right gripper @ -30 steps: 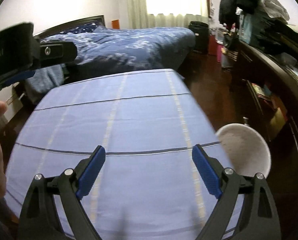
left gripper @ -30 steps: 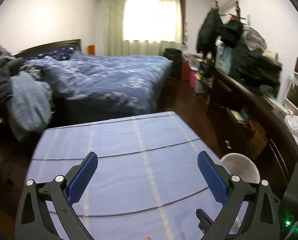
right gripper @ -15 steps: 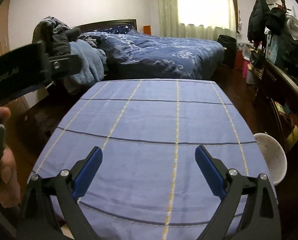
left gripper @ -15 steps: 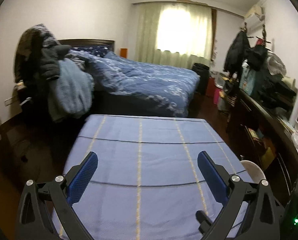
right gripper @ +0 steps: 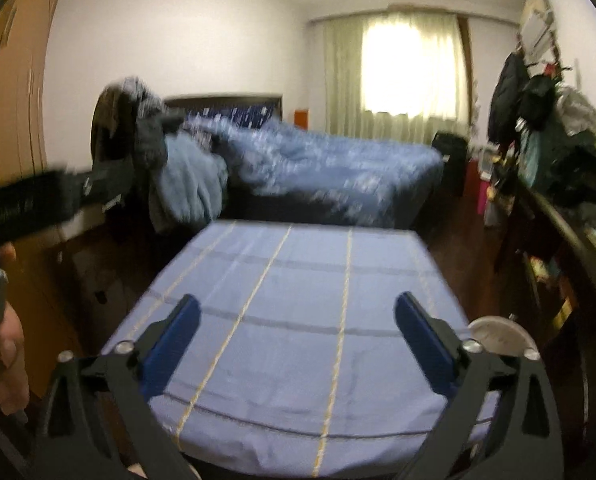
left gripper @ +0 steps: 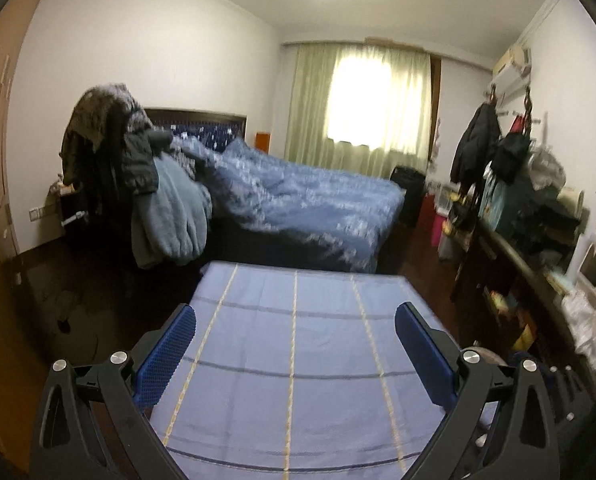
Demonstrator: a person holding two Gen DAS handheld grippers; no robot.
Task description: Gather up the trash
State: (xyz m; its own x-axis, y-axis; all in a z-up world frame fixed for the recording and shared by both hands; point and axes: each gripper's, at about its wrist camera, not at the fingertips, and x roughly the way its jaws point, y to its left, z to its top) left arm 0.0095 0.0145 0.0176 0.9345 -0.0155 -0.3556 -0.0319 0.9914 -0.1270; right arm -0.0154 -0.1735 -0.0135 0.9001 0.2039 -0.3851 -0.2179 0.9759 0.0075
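No readable text, labels or numbers

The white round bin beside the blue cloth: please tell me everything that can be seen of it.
Only part of the white round bin shows in the right wrist view: a pale curved rim and a speckled inner wall. It stands low, by the right edge of the blue striped cloth, above the dark floor. A black arm of the right hand-held gripper hides its lower part. Its contents cannot be told.

The right wrist view is smeared by motion: the bed [right gripper: 337, 164] and hanging clothes [right gripper: 545, 108] lose all detail. The white bin [right gripper: 497, 334] sits half behind a gripper arm. The hand [right gripper: 8, 344] is cut by the frame's edge.
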